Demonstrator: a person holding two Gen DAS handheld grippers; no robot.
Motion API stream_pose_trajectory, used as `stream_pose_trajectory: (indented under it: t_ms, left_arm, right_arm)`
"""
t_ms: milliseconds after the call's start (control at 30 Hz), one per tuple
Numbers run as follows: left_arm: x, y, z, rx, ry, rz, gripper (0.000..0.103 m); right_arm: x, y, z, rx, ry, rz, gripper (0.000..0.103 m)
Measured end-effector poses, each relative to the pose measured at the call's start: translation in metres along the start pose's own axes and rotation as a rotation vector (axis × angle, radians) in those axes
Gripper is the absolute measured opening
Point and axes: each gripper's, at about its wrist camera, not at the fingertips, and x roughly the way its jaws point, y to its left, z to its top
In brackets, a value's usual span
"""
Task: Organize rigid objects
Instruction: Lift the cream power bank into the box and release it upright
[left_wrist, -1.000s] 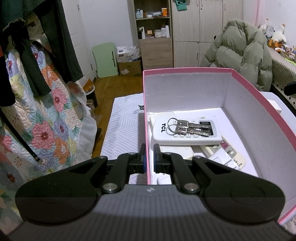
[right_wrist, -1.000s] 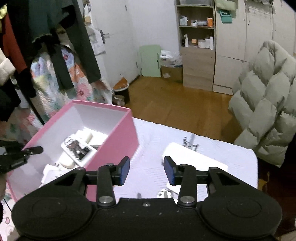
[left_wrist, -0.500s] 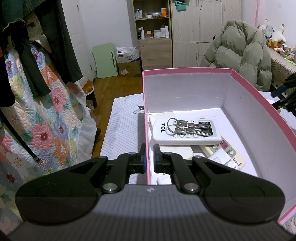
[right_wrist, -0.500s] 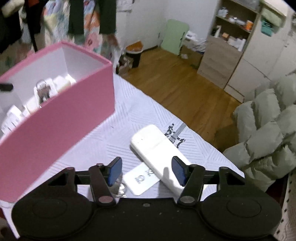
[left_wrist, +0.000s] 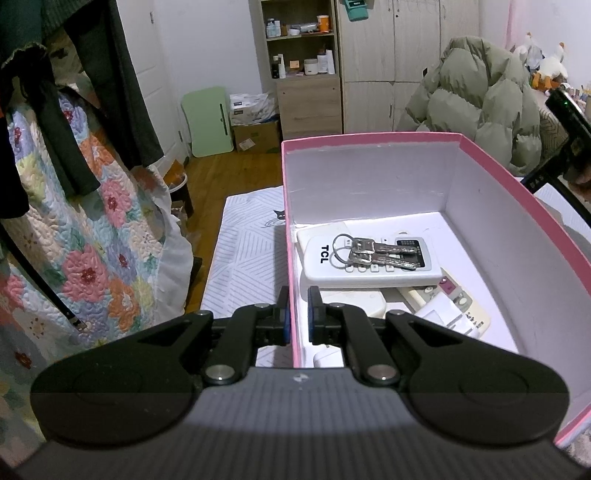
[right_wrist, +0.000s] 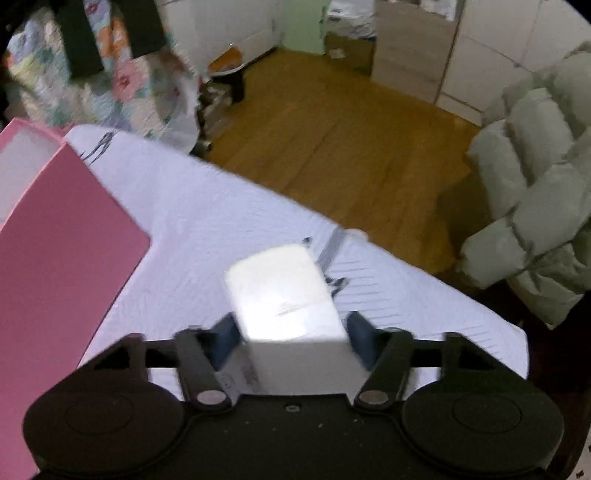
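My left gripper (left_wrist: 297, 314) is shut on the left wall of the pink box (left_wrist: 290, 258). Inside the box lie a white TCL remote (left_wrist: 369, 264) with a bunch of keys (left_wrist: 373, 251) on it, and more white remotes (left_wrist: 443, 306) below. In the right wrist view my right gripper (right_wrist: 291, 336) is open, its fingers on either side of a white remote (right_wrist: 284, 291) lying on the table. The image is blurred, and I cannot tell whether the pads touch it. The pink box (right_wrist: 55, 251) stands to the left.
The table carries a white striped cloth (right_wrist: 207, 221). A small white card (right_wrist: 236, 376) lies under the right gripper. A green puffy coat (right_wrist: 535, 184) sits at the right, a floral quilt (left_wrist: 74, 240) hangs at the left, and wooden floor (right_wrist: 351, 147) lies beyond the table edge.
My right gripper has dropped forward and down onto the white remote, which now sits between its open fingers. My left gripper has kept its hold on the box wall.
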Motion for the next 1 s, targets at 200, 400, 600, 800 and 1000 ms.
stream_pose_trajectory:
  t_ms: [200, 400, 600, 800, 1000]
  left_arm:
    - [0.001, 0.001, 0.0, 0.002, 0.004, 0.004, 0.006]
    - [0.002, 0.002, 0.0, 0.0, 0.009, 0.005, 0.006]
    - [0.002, 0.001, -0.001, 0.005, 0.011, 0.007, 0.006]
    - [0.003, 0.001, -0.002, -0.005, 0.011, 0.001, 0.006]
    - [0.002, 0.0, -0.002, -0.005, 0.011, -0.002, 0.006]
  right_arm:
    - [-0.029, 0.016, -0.026, 0.025, -0.12, -0.033, 0.061]
    - [-0.076, 0.038, -0.052, 0.001, -0.254, -0.003, 0.059]
    - [-0.11, 0.052, -0.078, 0.0, -0.358, -0.007, 0.059]
    - [-0.124, 0.062, -0.095, 0.015, -0.436, 0.01, 0.059]
    - [-0.145, 0.076, -0.103, 0.05, -0.488, 0.06, 0.059]
